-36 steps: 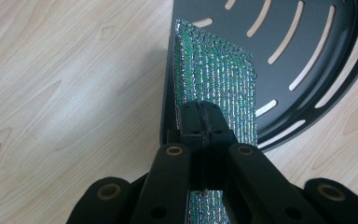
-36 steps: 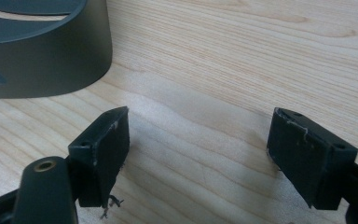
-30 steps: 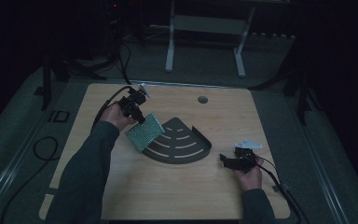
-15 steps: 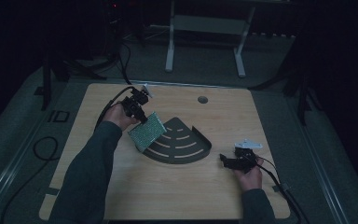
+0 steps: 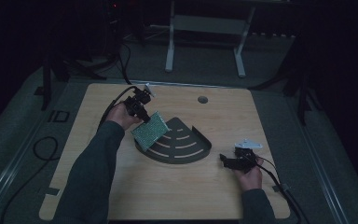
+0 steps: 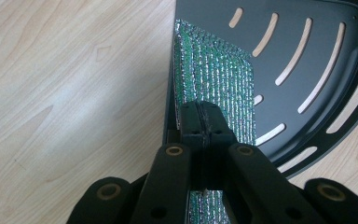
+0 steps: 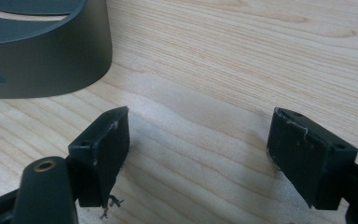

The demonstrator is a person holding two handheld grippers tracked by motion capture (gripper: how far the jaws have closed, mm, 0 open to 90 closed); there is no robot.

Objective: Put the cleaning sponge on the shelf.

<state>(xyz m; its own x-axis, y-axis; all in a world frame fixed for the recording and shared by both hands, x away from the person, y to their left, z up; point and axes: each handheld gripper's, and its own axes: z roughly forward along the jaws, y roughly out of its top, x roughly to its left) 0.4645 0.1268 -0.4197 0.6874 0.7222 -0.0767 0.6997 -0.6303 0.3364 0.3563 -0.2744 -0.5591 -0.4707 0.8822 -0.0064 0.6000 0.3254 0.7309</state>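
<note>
Left gripper: clenched on one edge of the green scouring pad; in the left gripper view jaws pressed flat together with the pad pinched between them.
Pad position: tilted, hanging over the straight left edge of the dark slotted corner shelf, at about 10 o'clock from the shelf's middle; lower corner seemingly close to or touching the shelf floor, contact not certain.
Just changed: very little; compared with a second ago, pad and left hand edged only slightly toward the shelf, right hand unmoved.
Meaning for the work: likely the last stretch of lowering the pad into the shelf; release not yet made.
Right gripper: released, jaws spread wide with nothing between them in the right gripper view; resting low on the wooden table at about 4 o'clock from the shelf, curved rim near its left jaw.
Hidden: pad's gripped edge and underside covered by the jaws; shelf's near left wall behind the pad.
Hard to make out: dim room, pad texture in the high view; round hole at the table's 12 o'clock barely lit.
</note>
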